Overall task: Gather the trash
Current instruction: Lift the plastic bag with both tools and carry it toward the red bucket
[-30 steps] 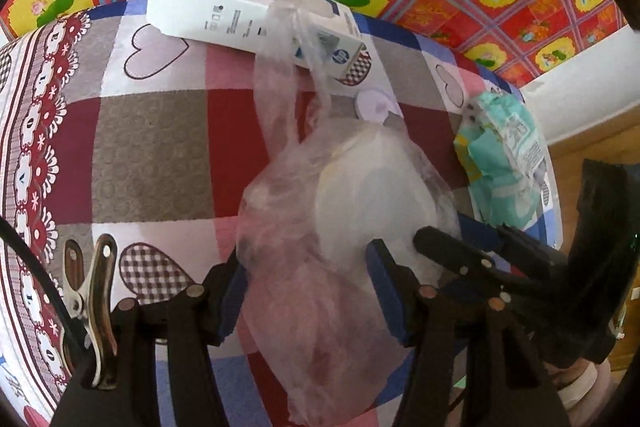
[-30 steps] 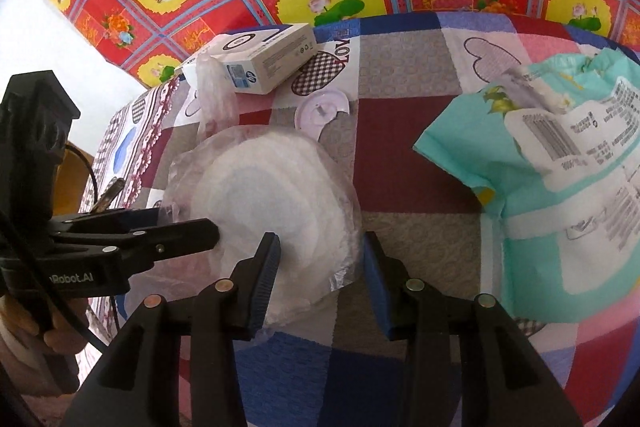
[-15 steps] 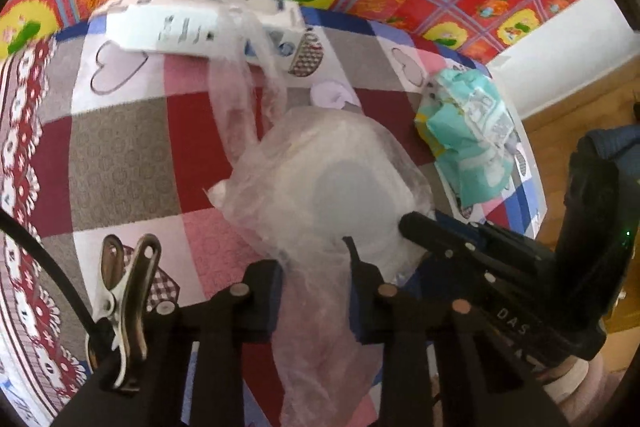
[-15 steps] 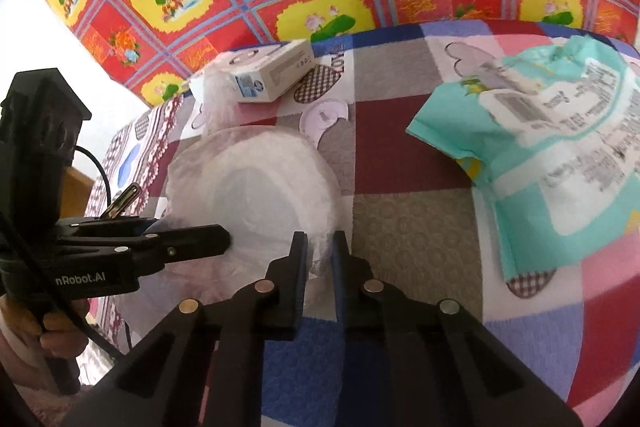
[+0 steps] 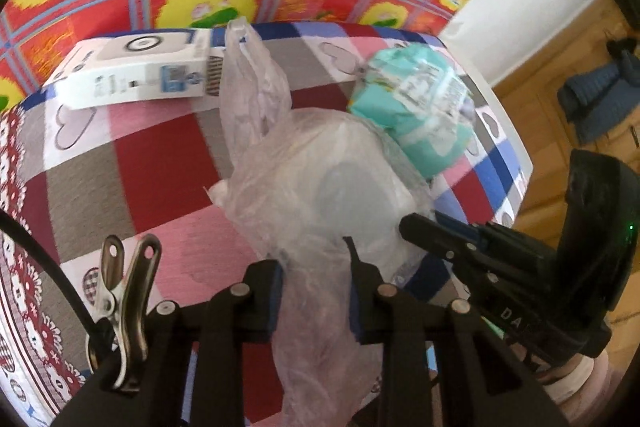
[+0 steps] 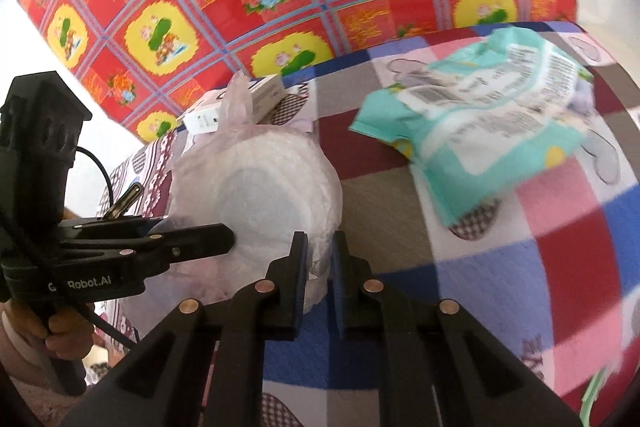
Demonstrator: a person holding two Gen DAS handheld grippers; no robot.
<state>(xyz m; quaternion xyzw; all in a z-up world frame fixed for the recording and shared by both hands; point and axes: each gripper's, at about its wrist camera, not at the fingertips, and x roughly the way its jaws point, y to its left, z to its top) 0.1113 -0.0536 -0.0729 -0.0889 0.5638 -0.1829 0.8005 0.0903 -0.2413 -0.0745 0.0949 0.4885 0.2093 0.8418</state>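
Left wrist view: the left gripper [image 5: 316,283] is pinched on the near edge of the thin clear plastic bag [image 5: 316,195], film bunched between its blue pads. A white round, disc-like item shows through the film, so the bag already holds something. One handle loop of the bag stands up toward the white cardboard box [image 5: 132,75] at the far side of the checked heart-print tablecloth [image 5: 160,171]. The crumpled teal-and-white plastic wrapper [image 5: 416,107] lies just behind the bag on the right. The right gripper [image 5: 416,227] comes in from the right, its tip at the bag's rim.

Right wrist view: the right gripper [image 6: 320,251] is pressed nearly together on the bag's [image 6: 260,195] near rim, a thin fold of film caught between the pads. The left gripper [image 6: 228,235] holds the opposite side. The wrapper [image 6: 492,135] lies loose on the cloth [image 6: 500,267], apart from the bag; the box [image 6: 240,103] sits behind it.

Progress, as judged: bag gripped at both sides and partly filled; wrapper and box not yet collected. The bag mouth needs spreading before either goes in.
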